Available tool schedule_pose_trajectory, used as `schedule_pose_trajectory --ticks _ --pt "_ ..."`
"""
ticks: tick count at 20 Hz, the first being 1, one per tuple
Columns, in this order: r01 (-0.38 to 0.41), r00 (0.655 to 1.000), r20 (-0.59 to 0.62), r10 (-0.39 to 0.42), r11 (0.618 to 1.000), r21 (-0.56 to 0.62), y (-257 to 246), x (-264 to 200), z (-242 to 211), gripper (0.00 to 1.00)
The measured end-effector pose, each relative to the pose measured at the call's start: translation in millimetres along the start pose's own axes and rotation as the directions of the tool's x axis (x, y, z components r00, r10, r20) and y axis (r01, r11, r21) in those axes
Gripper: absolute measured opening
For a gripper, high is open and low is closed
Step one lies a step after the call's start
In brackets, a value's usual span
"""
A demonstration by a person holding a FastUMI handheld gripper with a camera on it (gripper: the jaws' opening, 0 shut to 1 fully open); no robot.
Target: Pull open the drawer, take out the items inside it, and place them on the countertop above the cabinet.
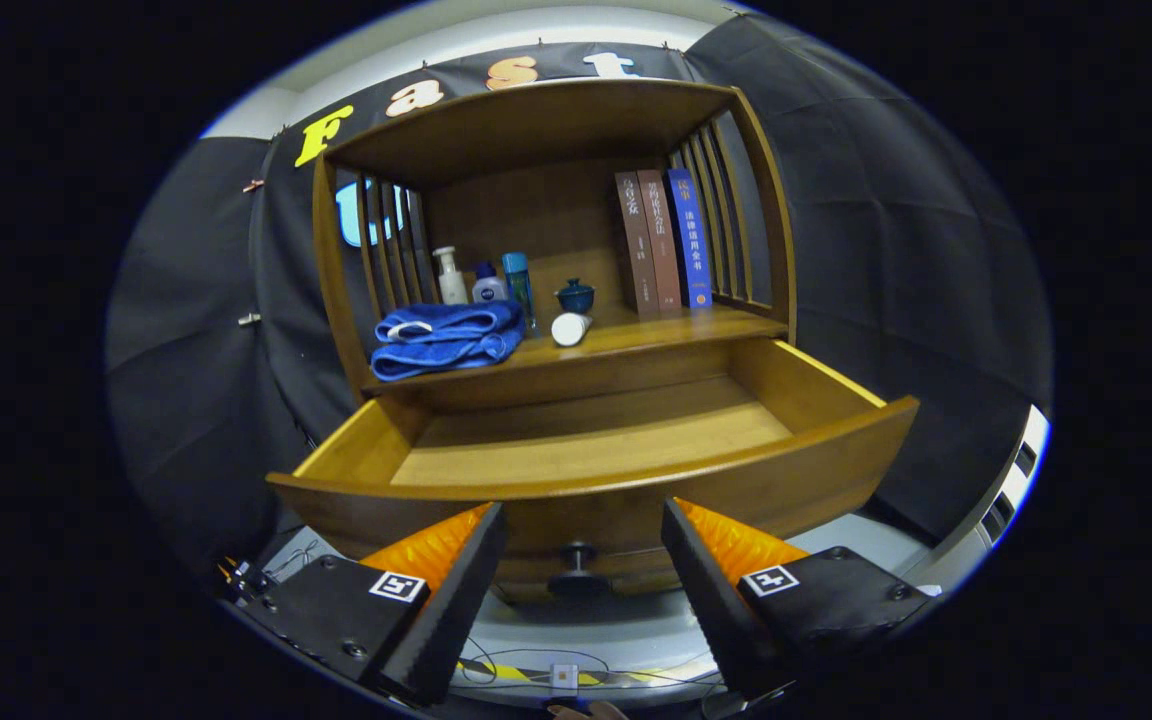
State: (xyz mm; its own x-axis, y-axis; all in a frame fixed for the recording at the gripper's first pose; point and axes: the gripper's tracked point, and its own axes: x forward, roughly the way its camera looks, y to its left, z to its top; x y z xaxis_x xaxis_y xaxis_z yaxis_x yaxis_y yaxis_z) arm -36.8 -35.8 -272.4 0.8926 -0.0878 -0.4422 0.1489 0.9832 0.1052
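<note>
A wooden drawer (636, 440) stands pulled out from under the cabinet's countertop (656, 335), and its floor shows bare wood. Its round dark knob (577, 556) sits on the front panel, just ahead of my gripper (584, 520) and between the fingers. My gripper is open and holds nothing. On the countertop lie a folded blue towel (448, 338), a white cylinder on its side (570, 328) and a small dark lidded cup (575, 295). Behind the towel stand a white pump bottle (450, 276), a short blue-capped bottle (487, 284) and a slim teal bottle (518, 282).
Three upright books (664, 240) lean against the cabinet's slatted right side. A wooden top board (536, 120) roofs the shelf space. Below the drawer lies a light floor with cables (536, 665). A white unit (1016, 480) stands at the right.
</note>
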Motion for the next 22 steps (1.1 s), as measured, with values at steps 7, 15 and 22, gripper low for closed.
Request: schedule_pose_trajectory --ticks 7,15,22 --pt "0.003 1.000 -0.005 -0.003 1.000 -0.023 5.8 16.6 -11.7 0.99" --pt "-0.002 1.000 -0.009 0.002 1.000 -0.015 8.6 43.9 0.3 0.99" --pt "-0.007 1.000 -0.001 0.007 1.000 -0.013 11.1 94.0 19.6 0.99"
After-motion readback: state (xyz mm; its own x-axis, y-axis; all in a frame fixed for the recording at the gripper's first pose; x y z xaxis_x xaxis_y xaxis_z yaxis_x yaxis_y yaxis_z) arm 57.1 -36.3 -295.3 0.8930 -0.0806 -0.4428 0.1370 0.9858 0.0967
